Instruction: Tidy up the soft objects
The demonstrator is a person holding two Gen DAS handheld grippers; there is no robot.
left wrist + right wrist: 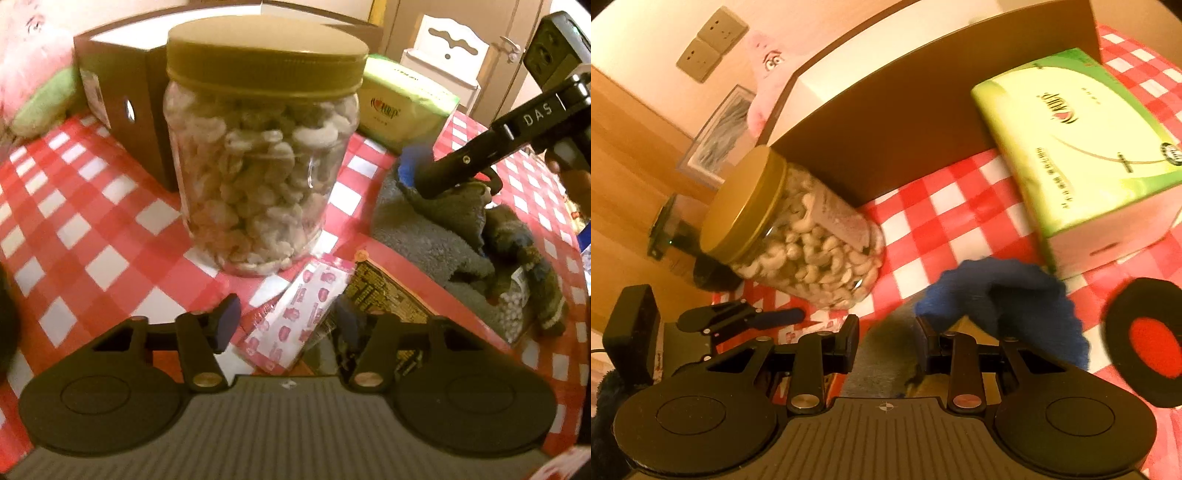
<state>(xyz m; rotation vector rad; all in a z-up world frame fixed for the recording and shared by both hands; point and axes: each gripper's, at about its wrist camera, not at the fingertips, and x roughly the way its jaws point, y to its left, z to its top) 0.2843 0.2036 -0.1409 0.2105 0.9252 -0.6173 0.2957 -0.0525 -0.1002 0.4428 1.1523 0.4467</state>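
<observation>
- Two grippers at work over the red-and-white checked tablecloth point(85, 221).
- Left gripper point(284, 321) low near the table's front edge, fingers spread wide and holding nothing — a pink-printed flat sachet point(295, 317) lying between them, flat on the cloth.
- Right gripper point(886, 341) down on the grey fleecy plush toy with blue trim point(436, 221) toward the right edge; fingers narrowed around grey and blue fabric — whether actually pinching, cannot tell.
- Probably gathering the plush for the open dark brown cardboard box point(125, 110) along the back edge.
- Clear plastic jar of cashews with a gold lid point(258, 158) upright just in front of the box's corner — a likely obstacle.
- Green tissue box point(1082, 147) near the back right, just beside the brown box.
</observation>
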